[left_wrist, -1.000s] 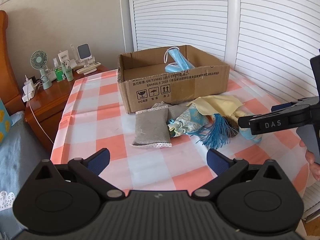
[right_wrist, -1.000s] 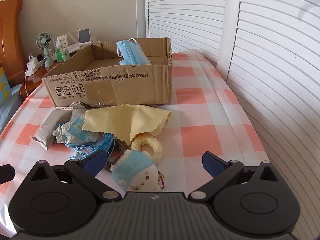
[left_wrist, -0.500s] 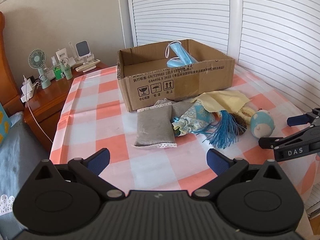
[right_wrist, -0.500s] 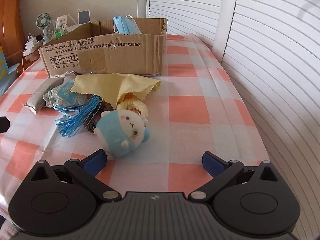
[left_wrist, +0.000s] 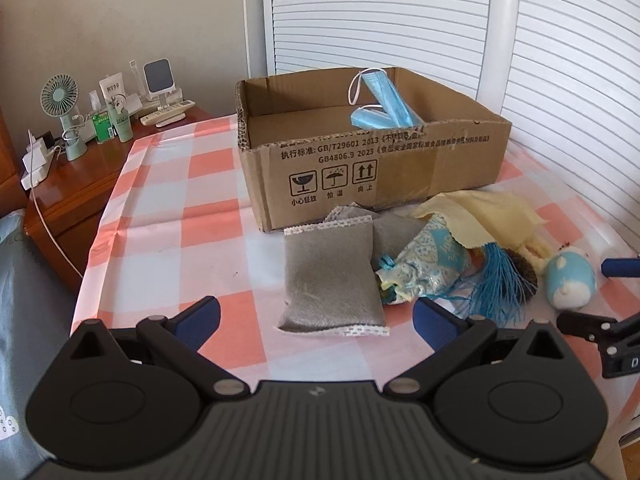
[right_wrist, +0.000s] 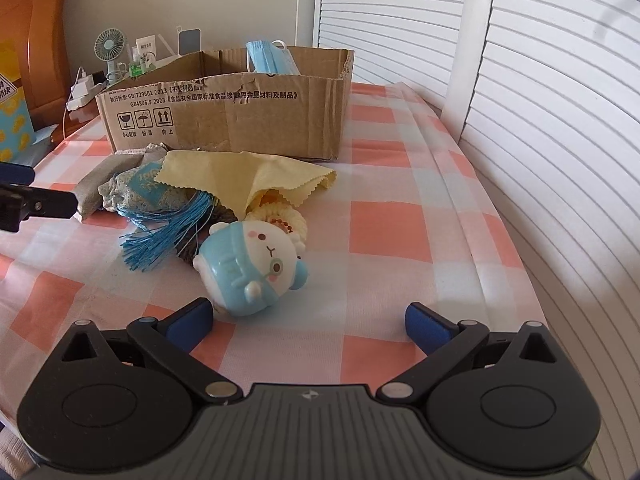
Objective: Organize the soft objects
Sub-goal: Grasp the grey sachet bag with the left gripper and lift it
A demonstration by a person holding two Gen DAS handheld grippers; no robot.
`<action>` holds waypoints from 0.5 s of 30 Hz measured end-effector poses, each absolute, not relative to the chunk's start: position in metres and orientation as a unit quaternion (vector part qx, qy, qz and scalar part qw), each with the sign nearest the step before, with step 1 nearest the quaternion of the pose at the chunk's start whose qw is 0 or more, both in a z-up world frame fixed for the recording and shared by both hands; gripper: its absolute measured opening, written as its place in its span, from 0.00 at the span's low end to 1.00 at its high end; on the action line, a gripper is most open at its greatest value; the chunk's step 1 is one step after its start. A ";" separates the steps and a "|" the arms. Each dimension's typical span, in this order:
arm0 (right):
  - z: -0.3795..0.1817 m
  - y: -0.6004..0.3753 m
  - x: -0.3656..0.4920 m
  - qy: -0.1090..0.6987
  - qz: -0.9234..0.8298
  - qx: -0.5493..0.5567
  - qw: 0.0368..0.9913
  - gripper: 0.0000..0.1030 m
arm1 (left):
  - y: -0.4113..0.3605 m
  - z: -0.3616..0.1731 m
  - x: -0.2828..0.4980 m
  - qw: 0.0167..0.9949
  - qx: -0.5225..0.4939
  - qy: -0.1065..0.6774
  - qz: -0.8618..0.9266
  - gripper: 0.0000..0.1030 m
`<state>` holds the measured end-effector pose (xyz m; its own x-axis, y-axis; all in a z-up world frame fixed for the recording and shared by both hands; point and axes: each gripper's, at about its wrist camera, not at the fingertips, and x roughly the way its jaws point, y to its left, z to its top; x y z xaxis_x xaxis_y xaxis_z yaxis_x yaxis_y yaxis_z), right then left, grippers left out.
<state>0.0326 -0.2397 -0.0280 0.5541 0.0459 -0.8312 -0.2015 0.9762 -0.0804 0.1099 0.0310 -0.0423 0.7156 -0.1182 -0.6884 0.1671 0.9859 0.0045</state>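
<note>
A pile of soft things lies on the checked tablecloth in front of an open cardboard box (left_wrist: 400, 176) (right_wrist: 240, 116). In it are a grey sachet (left_wrist: 330, 280), a patterned blue pouch (left_wrist: 424, 264) with a blue tassel (right_wrist: 168, 232), a yellow cloth (right_wrist: 248, 180) and a blue-and-white plush toy (right_wrist: 248, 268) (left_wrist: 570, 282). A blue face mask (left_wrist: 380, 108) (right_wrist: 268, 58) rests inside the box. My left gripper (left_wrist: 316, 318) is open, low in front of the grey sachet. My right gripper (right_wrist: 308, 322) is open just short of the plush toy, its left finger near the toy.
A wooden bedside cabinet (left_wrist: 80, 184) at the left carries a small green fan (left_wrist: 60, 100), bottles, a charger and cables. White slatted doors (right_wrist: 540, 100) run along the table's right and far sides. Bedding lies at the lower left.
The right gripper has dropped low and moved in toward the plush toy, which now looms larger between its fingers. The left gripper has edged closer to the grey sachet.
</note>
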 end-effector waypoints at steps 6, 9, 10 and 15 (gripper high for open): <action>-0.029 -0.239 0.032 0.461 0.067 -0.082 0.881 1.00 | 0.040 -0.052 0.135 0.922 0.002 0.379 -0.076 0.85; -0.029 -0.239 0.032 0.461 0.067 -0.082 0.881 1.00 | 0.039 -0.056 0.139 0.921 -0.005 0.381 -0.084 0.85; -0.029 -0.239 0.032 0.461 0.067 -0.082 0.881 1.00 | 0.039 -0.057 0.140 0.920 -0.005 0.382 -0.085 0.83; -0.029 -0.238 0.032 0.459 0.065 -0.082 0.882 1.00 | 0.036 -0.060 0.145 0.917 -0.022 0.387 -0.089 0.72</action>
<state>0.0325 -0.2378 -0.0292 0.5707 0.0392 -0.8202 -0.1899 0.9781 -0.0854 0.1453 0.0363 -0.0600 0.6841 -0.1798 -0.7069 0.1460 0.9833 -0.1088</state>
